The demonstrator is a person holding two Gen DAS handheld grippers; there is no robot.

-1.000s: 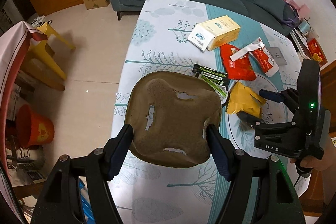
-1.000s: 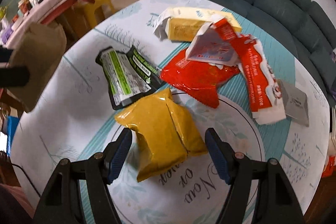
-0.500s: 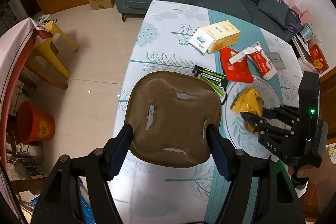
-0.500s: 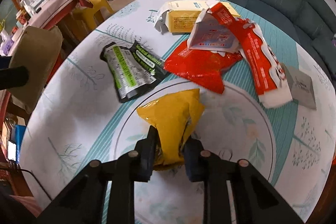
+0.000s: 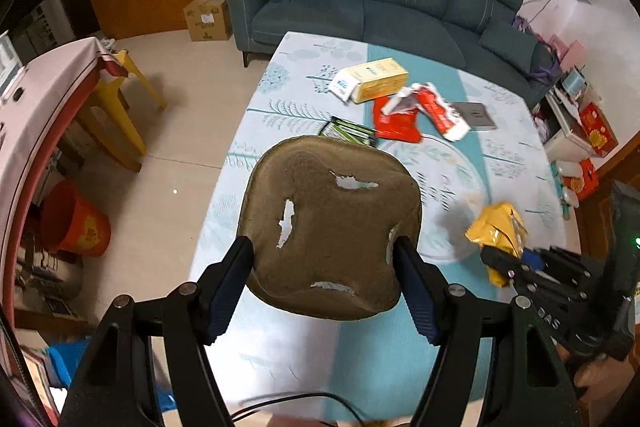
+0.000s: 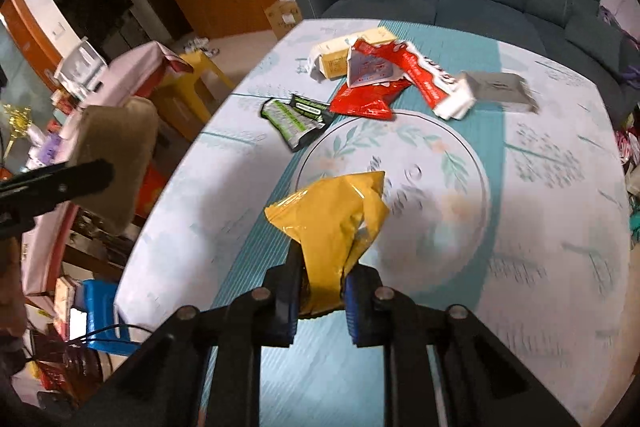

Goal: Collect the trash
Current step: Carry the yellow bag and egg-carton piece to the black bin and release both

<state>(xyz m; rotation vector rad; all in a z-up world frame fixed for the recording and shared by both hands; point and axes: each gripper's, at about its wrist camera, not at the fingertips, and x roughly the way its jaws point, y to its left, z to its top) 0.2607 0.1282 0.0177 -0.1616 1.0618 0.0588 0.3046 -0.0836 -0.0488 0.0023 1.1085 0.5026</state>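
A: How do the jaws of the right gripper [image 6: 320, 291] stand?

B: Nearly together, having just been closing, and clamped on the lower end of the crumpled yellow wrapper [image 6: 334, 223]. The wrapper sticks up from between the blue pads toward twelve o'clock, off the table [image 6: 540, 211]. In the left wrist view the same wrapper [image 5: 498, 231] hangs at the right gripper's [image 5: 506, 269] tips, at about three o'clock from the bag.

A: And the left gripper [image 5: 324, 279]?

B: Its jaws stand wide and grip the brown paper bag [image 5: 332, 223] by its two sides, each pad pressing the paper in. The bag's outer layer is torn in a few spots, with white showing through. From the right wrist camera the bag [image 6: 114, 155] sits at nine o'clock, off the table's edge.

A: What trash is on the table?

B: At twelve o'clock from the held wrapper: a black-and-green packet [image 6: 298, 115], a flat red wrapper [image 6: 368, 99], a torn red-and-white package [image 6: 424, 79], a yellow-and-white box [image 6: 340, 55] and a grey card [image 6: 500, 87].

A: Any writing you can read?

B: "DAS" on the right gripper's body in the left wrist view. The tablecloth has dark cursive lettering inside its ring pattern, too blurred to read. The print on the packets is too small to make out.
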